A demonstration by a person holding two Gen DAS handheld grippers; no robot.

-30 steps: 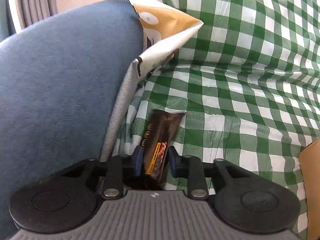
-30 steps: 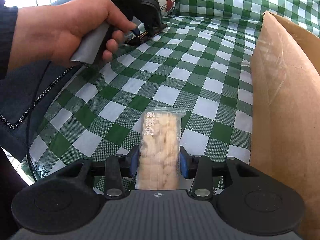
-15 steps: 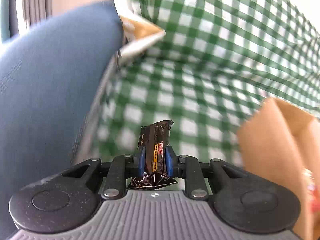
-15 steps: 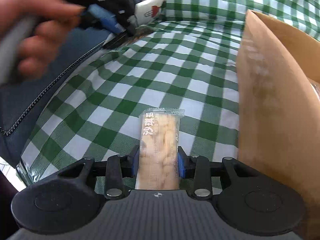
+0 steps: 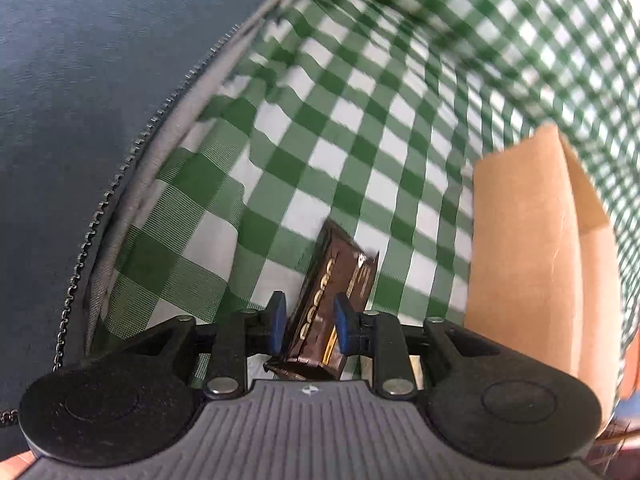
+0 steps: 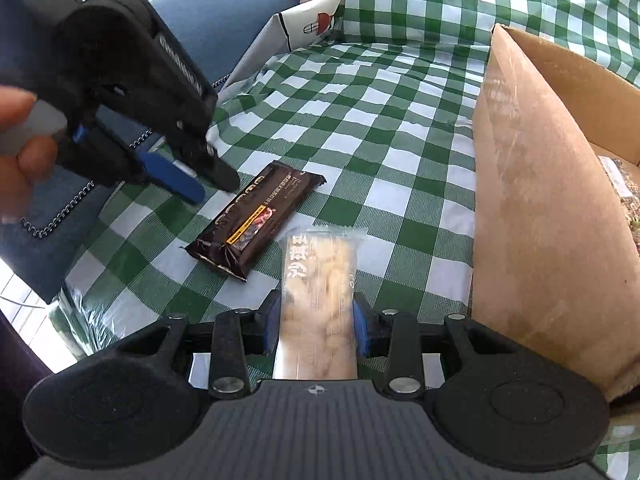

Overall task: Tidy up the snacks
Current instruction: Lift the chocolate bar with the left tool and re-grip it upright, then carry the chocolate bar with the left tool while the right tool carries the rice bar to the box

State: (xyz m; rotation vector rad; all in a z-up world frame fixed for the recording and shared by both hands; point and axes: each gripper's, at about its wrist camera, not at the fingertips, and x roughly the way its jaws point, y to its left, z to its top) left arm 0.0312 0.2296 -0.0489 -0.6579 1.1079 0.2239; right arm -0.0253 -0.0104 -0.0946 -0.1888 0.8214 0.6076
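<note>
A dark brown chocolate bar (image 6: 256,220) lies flat on the green checked cloth (image 6: 360,92). My left gripper (image 6: 196,184) hovers just above and left of it, jaws open, not touching it. In the left wrist view the bar (image 5: 332,300) shows between the spread blue pads of the left gripper (image 5: 308,326). My right gripper (image 6: 316,328) is shut on a pale clear-wrapped snack bar (image 6: 320,288), held low over the cloth beside the brown cardboard box (image 6: 540,220), which also shows in the left wrist view (image 5: 528,248).
A white and orange paper bag (image 6: 308,20) stands at the back left. A blue jacket with a zipper (image 5: 60,120) lies along the table's left edge. Packets (image 6: 624,184) lie inside the box.
My left gripper carried the chocolate bar to the right toward the box, let it go on the cloth and opened. My right gripper kept its hold on the pale snack bar.
</note>
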